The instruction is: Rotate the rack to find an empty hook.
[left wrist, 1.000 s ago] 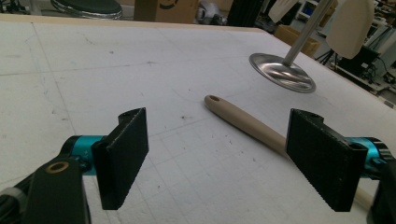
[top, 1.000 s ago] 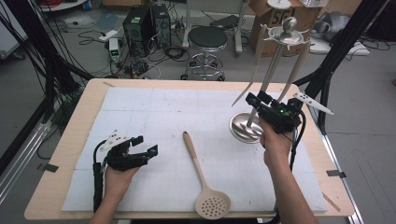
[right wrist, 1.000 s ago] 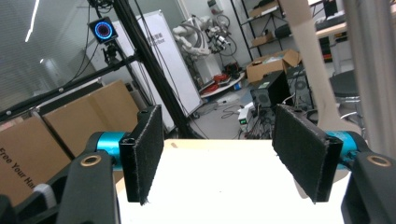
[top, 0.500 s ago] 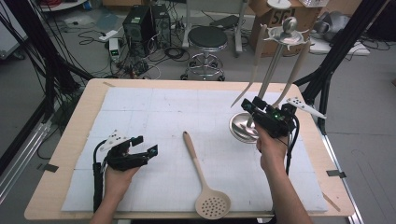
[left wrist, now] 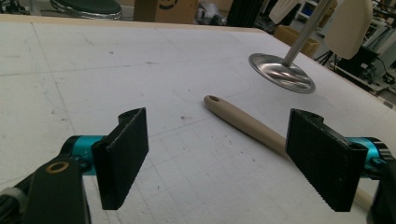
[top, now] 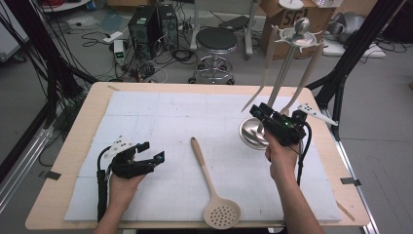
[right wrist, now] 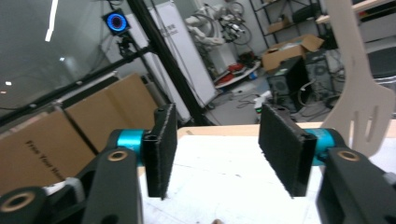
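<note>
A beige slotted spoon point(top: 209, 180) lies on the white mat, handle pointing away; its handle point(left wrist: 243, 123) shows beyond my left gripper's jaws. My left gripper point(top: 152, 152) rests on the mat to the spoon's left, open wide and empty point(left wrist: 217, 158). A metal utensil stand point(top: 253, 134) with a round base stands at the right, with beige utensils point(top: 311, 63) hanging from its top. My right gripper point(top: 259, 113) is held up beside the stand's pole. Its jaws point(right wrist: 217, 149) have just been closing and stand apart with nothing between them. A hanging slotted turner point(right wrist: 359, 93) is to their right.
The wooden table point(top: 73, 161) carries the white mat point(top: 170, 117). Beyond its far edge are a stool point(top: 215, 41), computer cases point(top: 151, 24), cables and cardboard boxes. Black frame poles point(top: 350, 53) rise at the right.
My right gripper has shifted slightly left, nearer the stand's pole, and its jaws have narrowed. The left gripper and the spoon have not moved.
</note>
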`<state>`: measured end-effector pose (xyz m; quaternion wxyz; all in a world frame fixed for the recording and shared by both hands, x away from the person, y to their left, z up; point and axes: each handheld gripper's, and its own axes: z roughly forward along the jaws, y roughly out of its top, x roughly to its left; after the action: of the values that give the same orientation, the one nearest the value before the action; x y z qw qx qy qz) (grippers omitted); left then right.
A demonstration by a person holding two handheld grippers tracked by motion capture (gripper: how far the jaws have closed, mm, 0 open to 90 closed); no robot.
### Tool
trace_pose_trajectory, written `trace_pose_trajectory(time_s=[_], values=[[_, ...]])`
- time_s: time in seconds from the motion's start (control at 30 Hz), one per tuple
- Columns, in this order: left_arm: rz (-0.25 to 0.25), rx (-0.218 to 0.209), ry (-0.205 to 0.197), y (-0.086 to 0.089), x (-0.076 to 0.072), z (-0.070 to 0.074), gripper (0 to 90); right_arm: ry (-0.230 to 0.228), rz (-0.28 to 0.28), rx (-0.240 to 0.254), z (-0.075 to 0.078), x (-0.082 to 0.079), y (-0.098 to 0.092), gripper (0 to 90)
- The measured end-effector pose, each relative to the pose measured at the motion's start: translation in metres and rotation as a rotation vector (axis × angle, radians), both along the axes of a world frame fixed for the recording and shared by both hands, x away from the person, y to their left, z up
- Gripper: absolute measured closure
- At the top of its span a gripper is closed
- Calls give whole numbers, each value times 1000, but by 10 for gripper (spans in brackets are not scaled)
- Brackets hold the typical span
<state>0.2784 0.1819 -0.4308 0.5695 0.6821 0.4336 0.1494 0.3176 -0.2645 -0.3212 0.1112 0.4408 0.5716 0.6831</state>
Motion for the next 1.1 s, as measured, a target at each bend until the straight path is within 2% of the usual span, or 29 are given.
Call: trace_pose_trajectory(time_s=[0.13, 0.27, 0.5, 0.83, 1.1], values=[[1, 2, 0, 0, 0, 0, 221, -5, 10, -23, -1, 1, 2, 439], [2, 3, 0, 0, 0, 0, 221, 11, 2, -40, -2, 2, 4, 415], [2, 3, 0, 0, 0, 0, 221, 16, 7, -34, -2, 2, 6, 417], [0, 3, -2, 0, 0, 0, 221, 39, 33, -63, -5, 1, 14, 485], [-1, 1, -1, 0, 0, 0, 221, 59, 63, -78, -16, -1, 20, 548]])
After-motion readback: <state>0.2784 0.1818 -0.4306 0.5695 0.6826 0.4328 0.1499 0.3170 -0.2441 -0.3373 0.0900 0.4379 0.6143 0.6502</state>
